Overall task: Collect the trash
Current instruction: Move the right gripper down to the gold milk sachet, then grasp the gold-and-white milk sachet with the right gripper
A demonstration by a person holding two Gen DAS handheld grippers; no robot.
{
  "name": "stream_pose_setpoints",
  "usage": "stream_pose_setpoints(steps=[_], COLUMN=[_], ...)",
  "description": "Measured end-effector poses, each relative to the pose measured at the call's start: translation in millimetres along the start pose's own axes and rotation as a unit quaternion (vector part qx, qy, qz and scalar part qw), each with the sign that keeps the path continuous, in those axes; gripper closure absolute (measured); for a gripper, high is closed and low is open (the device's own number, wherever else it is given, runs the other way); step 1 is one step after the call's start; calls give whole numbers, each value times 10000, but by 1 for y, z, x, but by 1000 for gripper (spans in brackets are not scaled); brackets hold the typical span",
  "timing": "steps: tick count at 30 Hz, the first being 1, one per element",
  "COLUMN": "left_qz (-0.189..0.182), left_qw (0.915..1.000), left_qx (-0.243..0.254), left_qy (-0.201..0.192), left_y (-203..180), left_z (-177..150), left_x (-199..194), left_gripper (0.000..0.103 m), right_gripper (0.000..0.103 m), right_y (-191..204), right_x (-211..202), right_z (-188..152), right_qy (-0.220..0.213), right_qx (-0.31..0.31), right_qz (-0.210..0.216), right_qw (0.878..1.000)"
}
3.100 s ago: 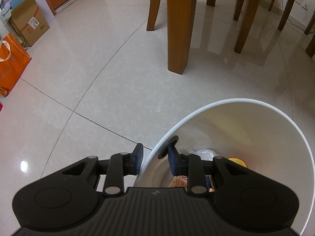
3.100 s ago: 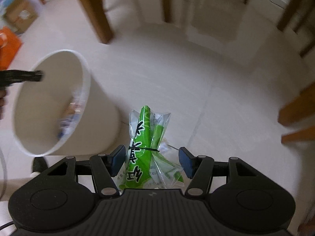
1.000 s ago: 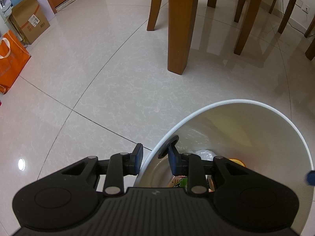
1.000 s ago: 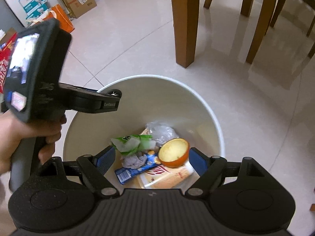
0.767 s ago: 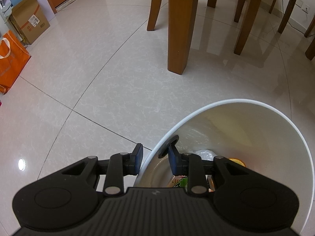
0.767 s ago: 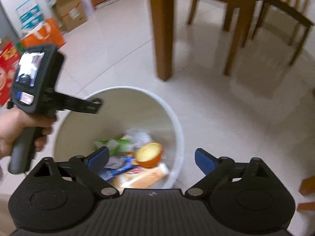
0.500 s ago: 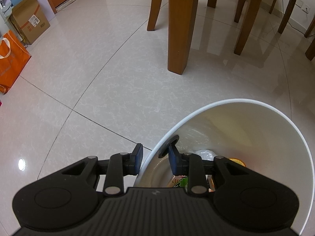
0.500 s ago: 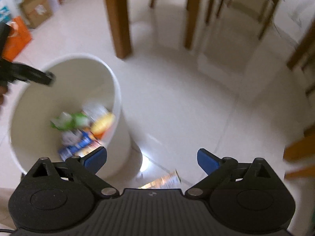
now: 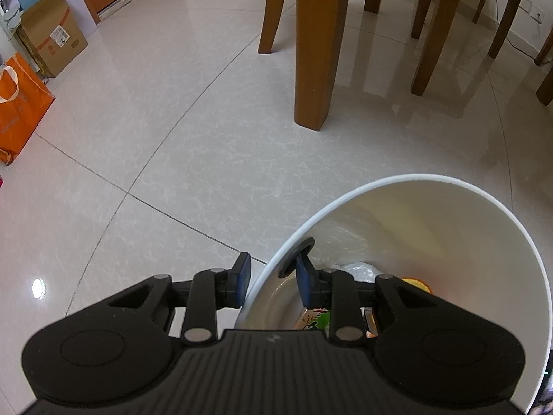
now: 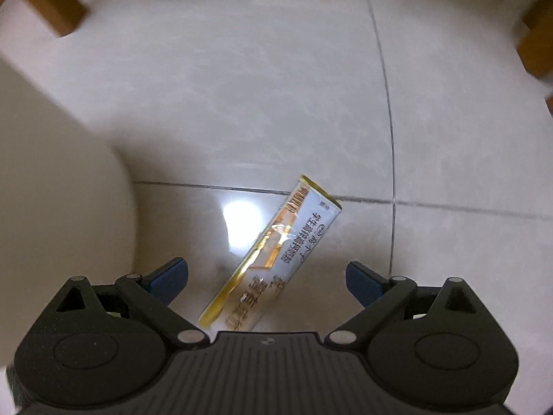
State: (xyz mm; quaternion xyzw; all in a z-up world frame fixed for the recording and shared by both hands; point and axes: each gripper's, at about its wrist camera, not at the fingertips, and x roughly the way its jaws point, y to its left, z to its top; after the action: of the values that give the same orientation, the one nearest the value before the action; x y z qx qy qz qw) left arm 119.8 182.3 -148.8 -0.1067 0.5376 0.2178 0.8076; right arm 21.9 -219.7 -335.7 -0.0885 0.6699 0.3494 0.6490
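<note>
On the pale tiled floor [image 10: 276, 86], near the white trash bin [image 9: 484, 242], risk all around. Bin rim pinched between the jaws of the left gripper [image 9: 271, 278], one pad outside the wall, one inside, narrow gap closed onto the plastic; a twist of that wrist likely to tip the bin and spill the wrappers and orange peel [image 9: 416, 282] lying at its bottom. Bin wall filling the left edge of the right wrist view, so a careless swing likely to knock it. Right gripper [image 10: 266, 276] spread wide, holding nothing, poised over the gold-and-white carton [image 10: 276, 259] lying flat and slanted across a grout line. Carton not square to the pads: closing now likely to skid it across the glossy tile or catch only a corner. View blurred, so exact height over the carton impossible to tell.
</note>
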Motion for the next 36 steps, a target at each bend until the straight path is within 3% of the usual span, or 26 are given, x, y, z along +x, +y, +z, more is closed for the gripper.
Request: stream_pose_setpoints(steps=[11,15,20,30,33,36], left_qz=[10,1,7,7,9,5], left_qw=[10000,10000,10000,10000,10000,10000], left_qx=[-8,-15,-32,-32,-26,-38], left_qy=[5,4,7,8,6,9], left_y=[-2,-1,-1,0,0,0], left_z=[0,0,0,-1,-1,-1], left_x=[0,0,1,0,0,0], left_gripper=[75,75,75,75,75,75], right_gripper=[3,3,3,23,25,35], right_y=[-14,-31,-42,-4,-1,3], right_x=[35,35,31,44,46,45], right_z=[-13,-19,-15,-17,-16,-14], right_qy=[155,244,201,121,77,67], right_qx=[-186,-225,-74,-1164,-1247,-1320], right_qz=[-526,-541,-254,-239,-175,-120], right_qw=[9983,9980,9994,9928,9920,9912])
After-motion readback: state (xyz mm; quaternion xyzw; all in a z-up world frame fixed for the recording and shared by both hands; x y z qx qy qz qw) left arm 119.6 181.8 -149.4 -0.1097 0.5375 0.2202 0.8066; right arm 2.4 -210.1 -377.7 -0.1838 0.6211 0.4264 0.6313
